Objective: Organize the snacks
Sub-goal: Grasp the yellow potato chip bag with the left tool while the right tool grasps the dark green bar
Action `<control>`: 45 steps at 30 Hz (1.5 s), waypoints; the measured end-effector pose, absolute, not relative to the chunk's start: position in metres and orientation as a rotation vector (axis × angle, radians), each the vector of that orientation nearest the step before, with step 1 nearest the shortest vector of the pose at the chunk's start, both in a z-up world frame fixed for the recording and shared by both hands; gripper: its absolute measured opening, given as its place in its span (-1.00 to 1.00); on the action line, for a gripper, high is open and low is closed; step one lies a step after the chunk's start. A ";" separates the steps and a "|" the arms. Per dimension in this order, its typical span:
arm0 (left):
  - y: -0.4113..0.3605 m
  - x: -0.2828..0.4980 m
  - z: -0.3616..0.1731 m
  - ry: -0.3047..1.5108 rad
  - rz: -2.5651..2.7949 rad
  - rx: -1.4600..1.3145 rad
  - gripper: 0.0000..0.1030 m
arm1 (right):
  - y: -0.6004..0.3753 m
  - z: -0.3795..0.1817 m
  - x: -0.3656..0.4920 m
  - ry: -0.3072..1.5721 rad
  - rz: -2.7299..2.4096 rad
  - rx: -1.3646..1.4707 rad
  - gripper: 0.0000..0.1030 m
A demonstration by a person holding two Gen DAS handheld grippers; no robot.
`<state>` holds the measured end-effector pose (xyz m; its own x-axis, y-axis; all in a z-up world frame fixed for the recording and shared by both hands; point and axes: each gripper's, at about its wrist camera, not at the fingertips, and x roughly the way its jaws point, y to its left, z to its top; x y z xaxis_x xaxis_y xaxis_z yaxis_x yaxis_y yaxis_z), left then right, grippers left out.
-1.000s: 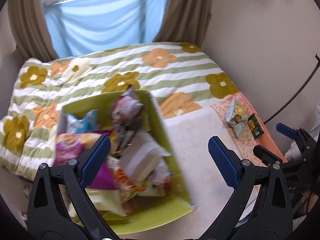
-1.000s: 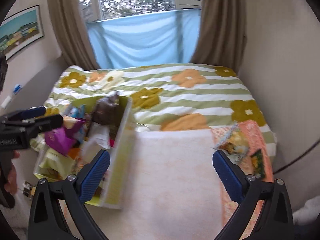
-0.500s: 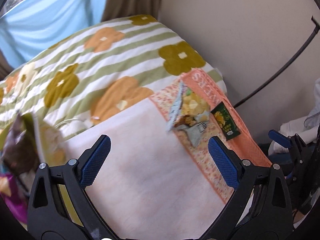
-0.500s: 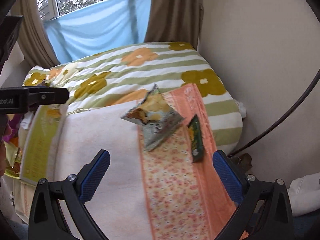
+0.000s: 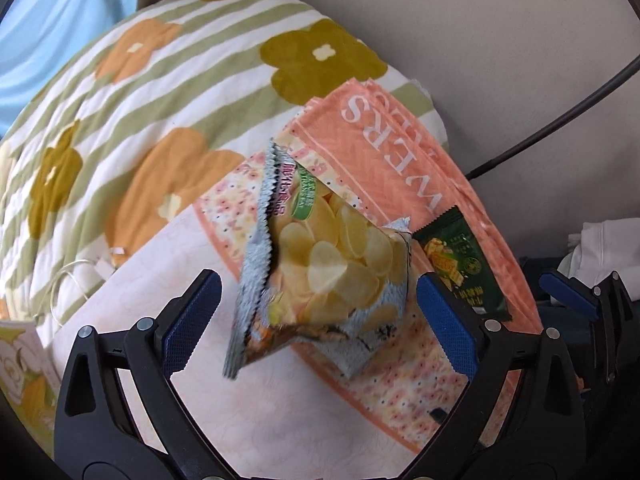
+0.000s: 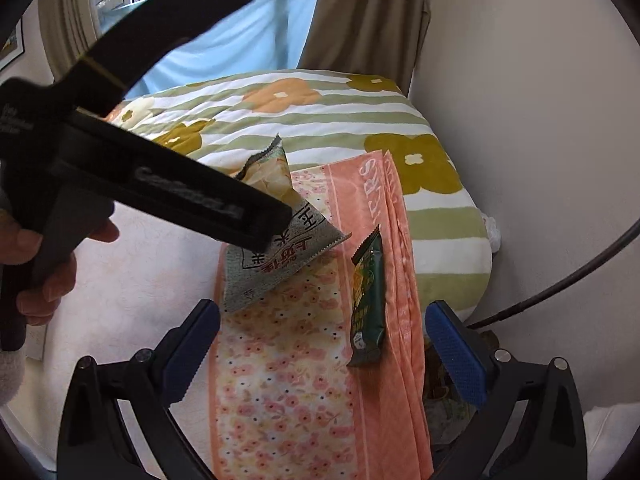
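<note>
A grey bag of potato chips (image 5: 328, 276) lies puffed up on an orange flowered towel (image 5: 384, 168). My left gripper (image 5: 318, 316) is open, its blue pads on either side of the bag and apart from it. A slim dark green snack packet (image 5: 464, 264) lies just right of the bag. In the right wrist view the chip bag (image 6: 276, 256) is partly hidden by the left tool's black body (image 6: 132, 176), and the green packet (image 6: 368, 300) lies ahead of my open right gripper (image 6: 322, 352), which holds nothing.
A green-striped flowered quilt (image 5: 132, 92) covers the bed behind the towel. A corner of the yellow-green snack box (image 5: 20, 364) shows at far left. A wall (image 6: 540, 100) and a black cable (image 6: 580, 272) run along the right. A hand (image 6: 48, 268) grips the left tool.
Both grippers swung right, away from the snack box, and closed in on the towel. The chip bag now sits between my left pads; the green packet is nearer my right gripper.
</note>
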<state>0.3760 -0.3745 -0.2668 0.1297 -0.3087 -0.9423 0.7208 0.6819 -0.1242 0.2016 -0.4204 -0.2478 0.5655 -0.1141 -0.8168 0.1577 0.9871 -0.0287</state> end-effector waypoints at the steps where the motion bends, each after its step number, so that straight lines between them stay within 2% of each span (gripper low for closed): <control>1: -0.378 0.377 -0.270 1.231 -0.781 0.417 0.89 | -0.422 -0.250 0.203 0.957 -0.156 0.050 0.98; 8: -0.383 0.385 -0.292 1.267 -0.766 0.431 0.86 | -0.420 -0.260 0.208 0.951 -0.120 0.044 0.98; 9: -0.381 0.386 -0.294 1.271 -0.767 0.425 0.67 | -0.419 -0.261 0.209 0.952 -0.110 0.045 0.98; 15: -0.370 0.396 -0.293 1.264 -0.767 0.407 0.52 | -0.417 -0.270 0.219 0.962 -0.084 0.050 0.98; 30: -0.303 0.417 -0.292 1.300 -0.624 0.347 0.51 | -0.408 -0.275 0.228 0.950 -0.010 0.079 0.98; 35: -0.297 0.416 -0.292 1.299 -0.608 0.341 0.51 | -0.418 -0.294 0.241 1.022 -0.016 0.146 0.86; 42: -0.279 0.415 -0.292 1.313 -0.570 0.321 0.51 | -0.415 -0.307 0.258 1.098 -0.013 0.141 0.86; 45: -0.271 0.412 -0.291 1.318 -0.559 0.317 0.51 | -0.408 -0.305 0.256 1.115 0.042 0.140 0.65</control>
